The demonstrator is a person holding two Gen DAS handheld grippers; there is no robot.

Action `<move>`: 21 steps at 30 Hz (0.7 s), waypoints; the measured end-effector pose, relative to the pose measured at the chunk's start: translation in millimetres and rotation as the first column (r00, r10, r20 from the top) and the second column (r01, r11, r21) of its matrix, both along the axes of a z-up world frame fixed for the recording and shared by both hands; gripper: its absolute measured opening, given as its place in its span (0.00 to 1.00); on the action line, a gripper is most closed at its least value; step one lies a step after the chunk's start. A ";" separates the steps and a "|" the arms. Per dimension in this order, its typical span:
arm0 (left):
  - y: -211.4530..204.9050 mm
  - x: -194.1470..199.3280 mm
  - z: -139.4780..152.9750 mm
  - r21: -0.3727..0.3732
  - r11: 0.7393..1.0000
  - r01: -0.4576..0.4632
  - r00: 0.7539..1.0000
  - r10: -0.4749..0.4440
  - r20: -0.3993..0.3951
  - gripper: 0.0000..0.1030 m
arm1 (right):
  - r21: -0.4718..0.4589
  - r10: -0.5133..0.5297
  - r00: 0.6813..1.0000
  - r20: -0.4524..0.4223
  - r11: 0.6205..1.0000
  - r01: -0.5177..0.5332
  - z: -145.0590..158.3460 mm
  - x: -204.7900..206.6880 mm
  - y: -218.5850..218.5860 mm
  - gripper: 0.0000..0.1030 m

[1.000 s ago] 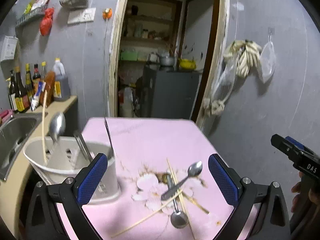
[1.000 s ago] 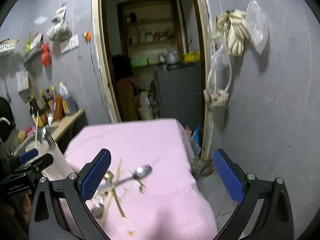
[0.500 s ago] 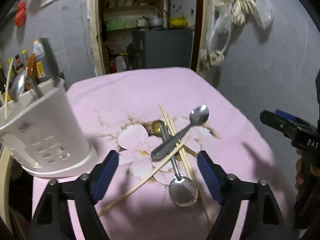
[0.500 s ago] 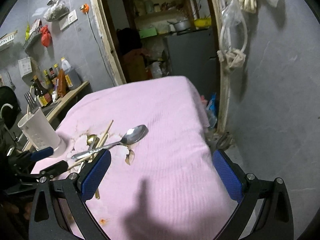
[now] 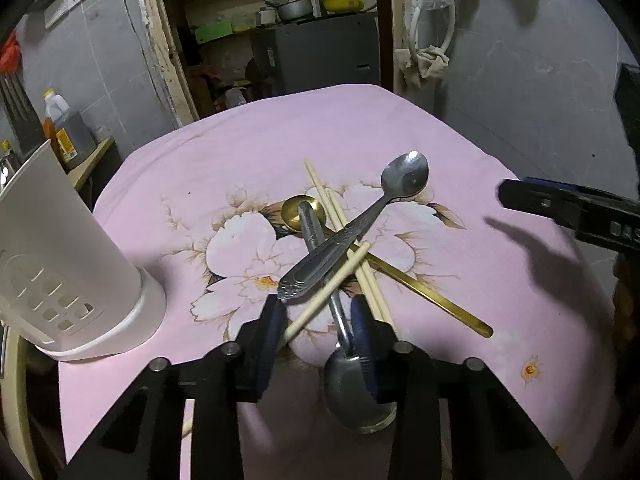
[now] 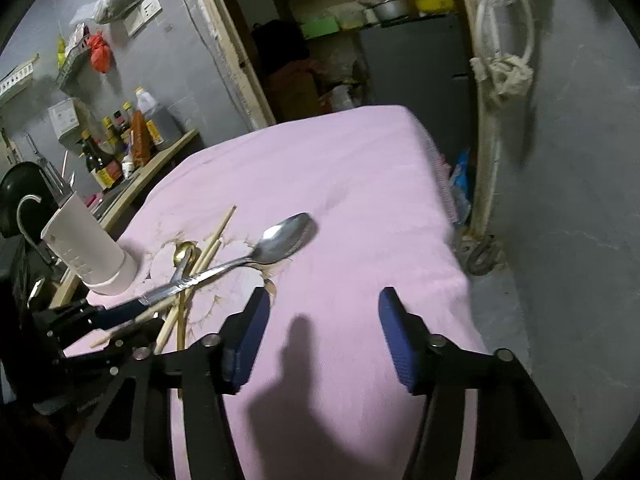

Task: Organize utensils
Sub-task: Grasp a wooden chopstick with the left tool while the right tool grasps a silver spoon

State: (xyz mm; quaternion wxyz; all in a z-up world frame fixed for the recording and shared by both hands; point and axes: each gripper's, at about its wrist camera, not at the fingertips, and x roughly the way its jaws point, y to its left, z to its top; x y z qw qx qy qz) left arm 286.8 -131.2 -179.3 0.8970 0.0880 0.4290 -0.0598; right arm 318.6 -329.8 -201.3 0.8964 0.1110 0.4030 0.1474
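Down low, the left gripper (image 5: 318, 312), jaws just closing, straddles a chopstick (image 5: 326, 290) and spoon handle (image 5: 340, 316); contact unclear. At 3 o'clock, the right gripper (image 6: 320, 328), also closing, is empty over bare pink cloth (image 6: 360, 184). Both have descended. Holder (image 5: 60, 260) at 9 o'clock.

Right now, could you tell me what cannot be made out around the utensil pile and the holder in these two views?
- Left wrist view: the white holder is cut off by the left edge, so its contents are unseen.
- Left wrist view: the left gripper hides whether its pads press the lower spoon or chopstick.
- Right wrist view: the gold spoon is mostly covered by the top spoon.
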 end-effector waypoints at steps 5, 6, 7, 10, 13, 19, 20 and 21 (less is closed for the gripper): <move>-0.1 2.0 0.8 -0.018 1.000 0.004 1.000 -0.004 -0.010 0.22 | 0.079 0.042 0.999 -0.030 0.996 -0.039 -7.8 29.9 8.9 0.40; 0.5 2.2 1.2 -0.022 1.000 0.003 1.000 -0.004 -0.012 0.21 | 0.083 0.047 0.998 -0.034 0.996 -0.044 -10.4 34.2 10.8 0.40; 1.6 2.7 1.6 -0.029 1.000 0.002 1.000 -0.002 -0.013 0.19 | 0.090 0.052 0.998 -0.044 0.995 -0.048 -13.0 39.1 12.2 0.39; 4.6 5.5 1.7 -0.051 0.999 -0.002 1.000 0.001 -0.019 0.15 | 0.124 0.063 0.996 -0.070 0.991 -0.054 -19.5 52.0 15.0 0.34; 5.6 6.1 2.0 -0.058 0.998 0.003 1.000 -0.004 -0.021 0.10 | 0.147 0.068 0.994 -0.082 0.988 -0.055 -23.3 62.2 16.0 0.29; 9.9 6.4 3.6 -0.086 0.996 -0.007 1.000 0.005 -0.024 0.08 | 0.149 0.087 0.992 -0.095 0.986 -0.073 -27.9 72.2 21.8 0.14; 10.9 6.6 3.7 -0.091 0.996 -0.009 1.000 0.007 -0.024 0.08 | 0.150 0.087 0.991 -0.103 0.986 -0.071 -29.3 73.2 22.9 0.06; 12.3 6.5 4.3 -0.100 0.995 -0.014 1.000 0.012 -0.022 0.08 | 0.155 0.087 0.990 -0.109 0.985 -0.070 -30.5 73.5 21.5 0.06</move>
